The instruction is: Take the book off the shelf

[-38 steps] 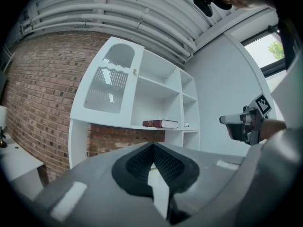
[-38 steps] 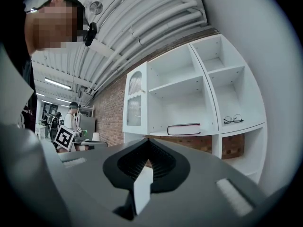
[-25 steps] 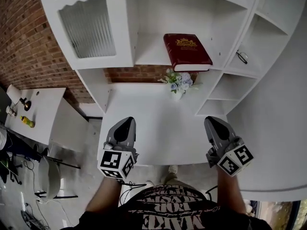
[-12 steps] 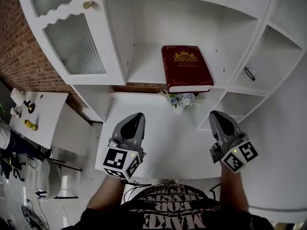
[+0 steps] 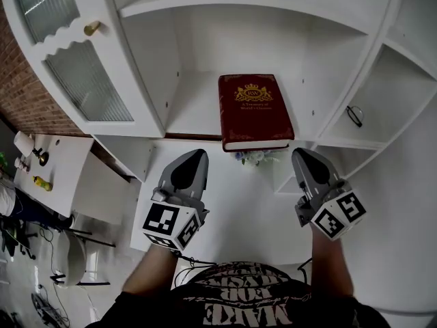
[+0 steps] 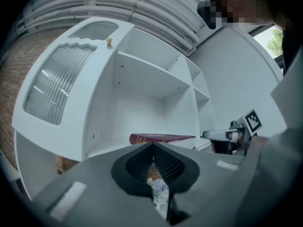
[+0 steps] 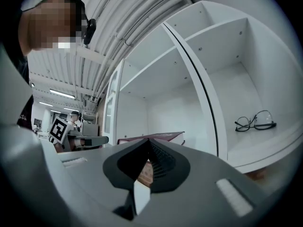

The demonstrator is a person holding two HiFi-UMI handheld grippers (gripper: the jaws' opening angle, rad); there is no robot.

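A dark red book (image 5: 254, 111) with gold print lies flat on the white shelf (image 5: 191, 118), its front edge at the shelf's lip. Below that lip my left gripper (image 5: 194, 154) points up at the book's left side and is shut, with nothing in it. My right gripper (image 5: 300, 154) is just right of the book, shut and empty too. The left gripper view shows the book (image 6: 161, 138) just above the closed jaw tips of the left gripper (image 6: 152, 145). In the right gripper view the book (image 7: 156, 136) lies behind the right gripper (image 7: 149, 140).
A small vase of pale flowers (image 5: 254, 157) stands on the white desk (image 5: 232, 214) under the book. Spectacles (image 5: 354, 115) lie in the right side compartment. A cabinet door with ribbed glass (image 5: 75, 74) stands left of the shelf. A low side table (image 5: 48, 173) is at far left.
Both grippers have risen from over the desk to just under the shelf's front edge, either side of the book. The book has not moved; both grippers stay shut.
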